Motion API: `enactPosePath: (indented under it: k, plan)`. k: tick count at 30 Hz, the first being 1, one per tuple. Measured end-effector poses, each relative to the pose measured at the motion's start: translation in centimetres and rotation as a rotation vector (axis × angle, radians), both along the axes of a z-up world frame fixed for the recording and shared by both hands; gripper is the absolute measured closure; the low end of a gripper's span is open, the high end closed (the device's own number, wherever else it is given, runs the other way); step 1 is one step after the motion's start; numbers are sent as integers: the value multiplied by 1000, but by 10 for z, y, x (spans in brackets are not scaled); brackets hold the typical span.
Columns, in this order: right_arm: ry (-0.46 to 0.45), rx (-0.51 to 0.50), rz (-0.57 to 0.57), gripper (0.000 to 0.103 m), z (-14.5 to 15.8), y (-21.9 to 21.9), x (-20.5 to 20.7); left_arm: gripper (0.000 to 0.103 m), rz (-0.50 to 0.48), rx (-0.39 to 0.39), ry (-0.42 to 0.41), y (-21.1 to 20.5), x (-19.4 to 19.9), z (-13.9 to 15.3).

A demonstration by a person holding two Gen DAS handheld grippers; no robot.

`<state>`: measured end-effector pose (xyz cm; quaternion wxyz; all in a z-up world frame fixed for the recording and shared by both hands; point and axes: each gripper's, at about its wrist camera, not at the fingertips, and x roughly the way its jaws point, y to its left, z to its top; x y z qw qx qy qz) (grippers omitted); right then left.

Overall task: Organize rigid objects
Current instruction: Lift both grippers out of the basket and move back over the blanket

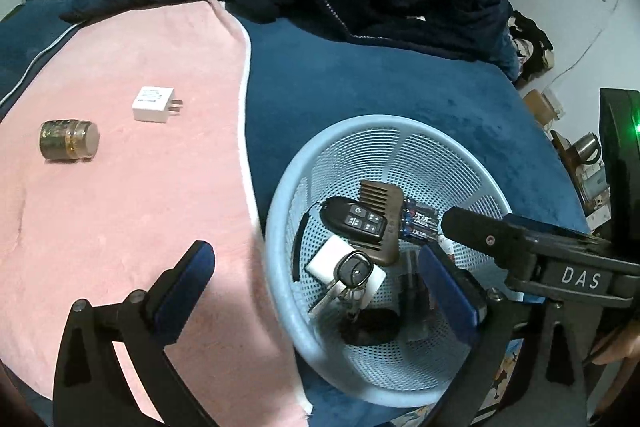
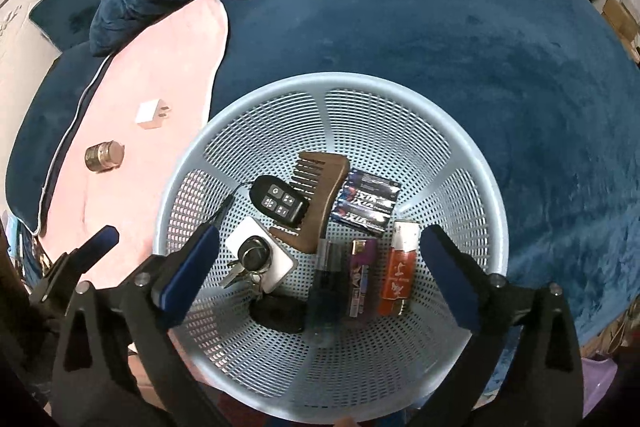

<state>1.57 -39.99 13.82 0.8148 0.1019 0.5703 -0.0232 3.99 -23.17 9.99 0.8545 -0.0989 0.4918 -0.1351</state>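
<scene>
Basket point(image 2: 496, 227) below right tool point(image 2: 316, 263) nearly filled: comb point(image 2: 320, 187), batteries point(image 2: 366, 203), keys point(image 2: 252, 259). Beyond left tool point(image 1: 316, 279): charger point(image 1: 154, 105), jar point(image 1: 70, 141) left on pink towel point(image 1: 120, 211). Both tools spread, empty.

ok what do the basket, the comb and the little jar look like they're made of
Basket: pale blue moulded plastic, judging by the perforated mesh walls and smooth rim.
Comb: brown, matte, probably wood.
Jar: clear glass or plastic with dark contents and a dull metallic-looking lid; too small to tell which.

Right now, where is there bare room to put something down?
Pink towel: bare apart from the jar and white charger. Blue blanket beyond the basket: free. The basket's bottom is crowded.
</scene>
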Motion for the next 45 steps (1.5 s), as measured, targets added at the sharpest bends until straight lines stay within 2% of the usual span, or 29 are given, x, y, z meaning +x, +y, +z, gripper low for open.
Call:
enactPosePath:
  k: [13, 32, 45]
  plan:
    - [-1, -8, 27, 0, -2, 24, 0, 1, 54, 3, 12, 24, -9, -2]
    - [12, -27, 108, 0, -8, 83, 8, 1, 249, -72, 49, 94, -27, -9]
    - [37, -13, 140, 0, -24, 113, 9, 1, 316, -86, 91, 127, -36, -24]
